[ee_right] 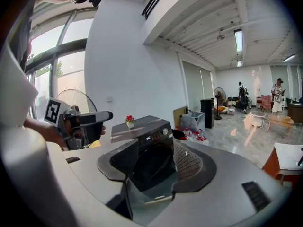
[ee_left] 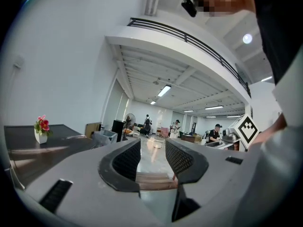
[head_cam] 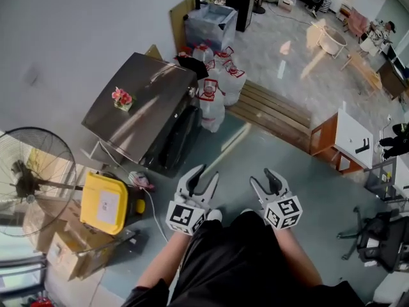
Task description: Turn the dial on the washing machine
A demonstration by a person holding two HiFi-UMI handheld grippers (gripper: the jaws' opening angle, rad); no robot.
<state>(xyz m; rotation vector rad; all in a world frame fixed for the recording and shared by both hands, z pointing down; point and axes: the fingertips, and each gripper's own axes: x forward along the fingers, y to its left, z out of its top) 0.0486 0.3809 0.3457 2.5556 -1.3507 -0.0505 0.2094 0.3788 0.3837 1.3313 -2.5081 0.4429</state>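
No brand name or wording can be read anywhere. A small pale mark is seen on the control panel of the washing machine [ee_right: 151, 126] in the right gripper view, but it is too small to be made out. Red-and-white labels are carried by a cluster of plastic bottles [head_cam: 214, 82], their print likewise unreadable. Black-and-white square patterns, not letters, are shown on the left marker cube [head_cam: 185, 216] and the right marker cube [head_cam: 284, 211].

In the head view, the left gripper [head_cam: 206, 174] and the right gripper [head_cam: 262, 176] are held side by side in front of the person's body, bare forearms angled in from either side, with both pointed away toward 12 o'clock. The left gripper's jaws are parted and nothing is held between them. The right gripper's jaws are spread wide and are also empty; the washing machine is only seen through their gap, well apart from them.

The dark washing machine stands against the wall at about 10 o'clock from the grippers, with a small flower pot [head_cam: 121, 98] on its top. The dial [ee_right: 165, 131] is seen as a small round knob on the front panel, untouched. A standing fan [head_cam: 29, 181] is placed at 9 o'clock, with a yellow box [head_cam: 105, 203] just beside it.
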